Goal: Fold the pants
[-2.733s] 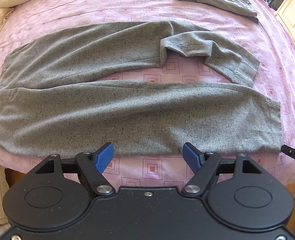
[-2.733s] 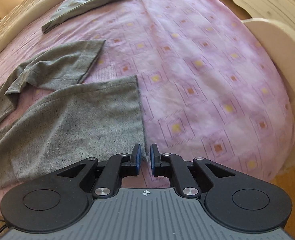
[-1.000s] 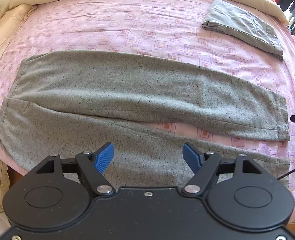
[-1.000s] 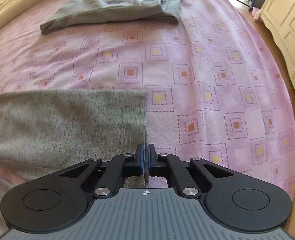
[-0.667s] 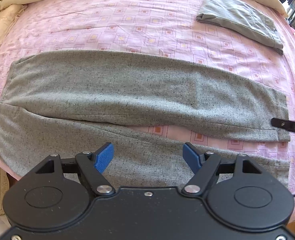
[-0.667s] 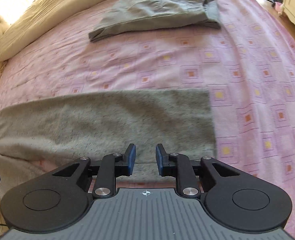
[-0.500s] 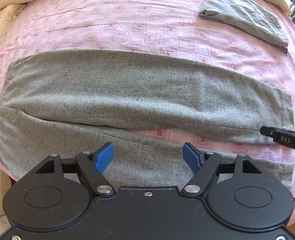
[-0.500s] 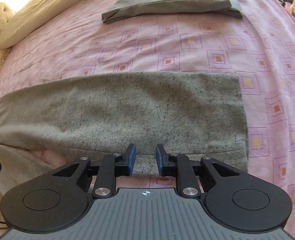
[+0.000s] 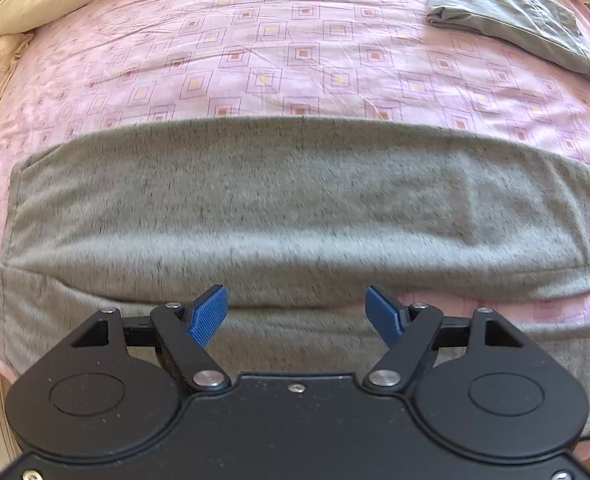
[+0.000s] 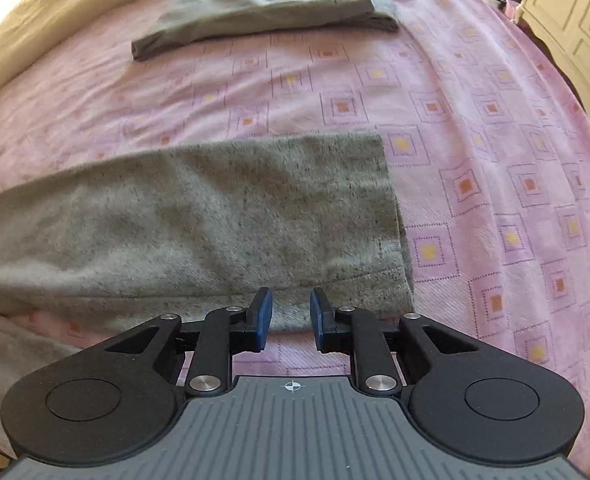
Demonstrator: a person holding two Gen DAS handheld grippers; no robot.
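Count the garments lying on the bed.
2: the speckled grey pants spread out beside both grippers, and a folded grey-green garment at the bedspread's far side. None else visible.

The left gripper point(image 9: 296, 316) is showing a black body with two round raised discs, silver pivot screws and a small centre screw. Its fingers point(image 9: 208, 315) are wearing ribbed blue pads on black angled links with triangular cut-outs. The right gripper point(image 10: 291, 313) is showing the same black links and silver screws, blue pads, and a grey ribbed plate bearing a small white crosshair mark.
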